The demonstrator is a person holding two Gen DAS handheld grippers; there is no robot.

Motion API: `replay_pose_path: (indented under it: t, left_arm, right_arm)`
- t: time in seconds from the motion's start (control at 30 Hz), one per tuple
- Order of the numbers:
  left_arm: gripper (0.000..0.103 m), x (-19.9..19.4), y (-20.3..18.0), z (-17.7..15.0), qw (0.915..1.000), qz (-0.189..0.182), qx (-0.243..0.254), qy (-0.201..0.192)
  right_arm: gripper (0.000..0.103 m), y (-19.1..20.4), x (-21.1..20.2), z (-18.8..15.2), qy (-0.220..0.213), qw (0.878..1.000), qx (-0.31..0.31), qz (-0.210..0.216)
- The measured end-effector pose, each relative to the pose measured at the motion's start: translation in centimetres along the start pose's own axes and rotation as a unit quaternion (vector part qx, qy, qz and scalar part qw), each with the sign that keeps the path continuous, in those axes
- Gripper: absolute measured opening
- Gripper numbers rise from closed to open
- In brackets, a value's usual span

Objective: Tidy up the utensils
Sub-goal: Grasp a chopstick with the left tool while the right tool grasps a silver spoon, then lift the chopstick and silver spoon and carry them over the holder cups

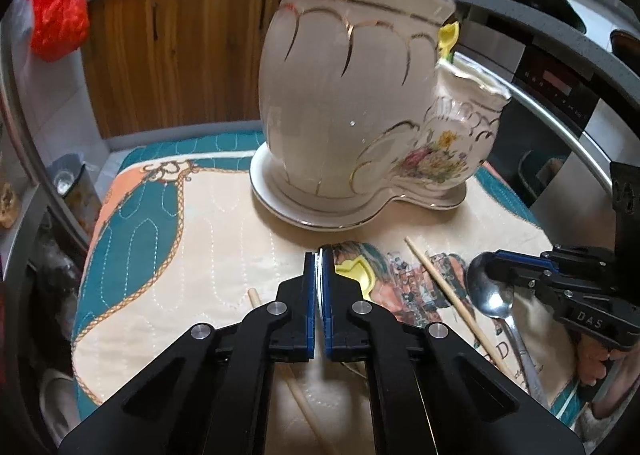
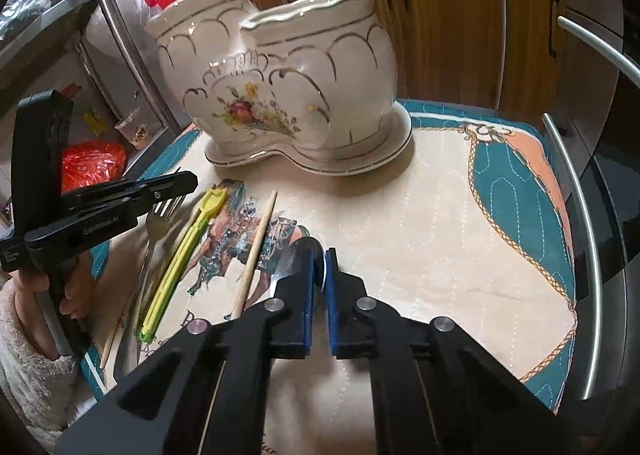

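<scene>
Probably we pinch the fork (image 2: 162, 215) in our left gripper (image 1: 319, 255) and the metal spoon (image 1: 490, 295) in our right gripper (image 2: 319, 255), both before the ceramic holder (image 1: 352, 95); thin-edge grips could slip.

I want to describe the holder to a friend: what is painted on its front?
A bouquet of pink and yellow flowers, framed by gold scrollwork on the cream ceramic holder; clearest in the right wrist view.

fork (image 2: 160, 223): tines partly behind left gripper (image 2: 188, 181) | spoon (image 1: 490, 295): handle end cut off by frame edge
</scene>
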State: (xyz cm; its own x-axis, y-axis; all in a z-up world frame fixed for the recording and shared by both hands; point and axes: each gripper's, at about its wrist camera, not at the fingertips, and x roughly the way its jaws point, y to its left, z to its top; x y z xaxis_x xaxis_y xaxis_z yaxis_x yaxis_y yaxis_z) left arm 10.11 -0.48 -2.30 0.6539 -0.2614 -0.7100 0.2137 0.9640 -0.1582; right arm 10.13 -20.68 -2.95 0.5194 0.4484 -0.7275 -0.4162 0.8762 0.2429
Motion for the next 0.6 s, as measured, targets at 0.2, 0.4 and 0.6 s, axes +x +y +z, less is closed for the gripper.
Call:
replay_pose_path:
  t: [0.2,0.4,0.6]
  left_arm:
    - [0.004,-1.7,-0.7,-0.1,0.9992,0.002,0.013,-0.037]
    - [0.003,-5.4,-1.6,-0.2,0.9952,0.002,0.019,-0.096]
    - [0.003,-9.1,-2.6,-0.3,0.9884,0.023,0.032,-0.147]
  right_arm:
    - [0.003,0.2,-1.4,0.0,-0.035,0.999,0.000,-0.012]
    - [0.002,0.5,-4.1,-0.3,-0.092,0.995,-0.001,-0.024]
    - [0.002,2.1,-7.1,-0.4,-0.170,0.984,-0.022,-0.056]
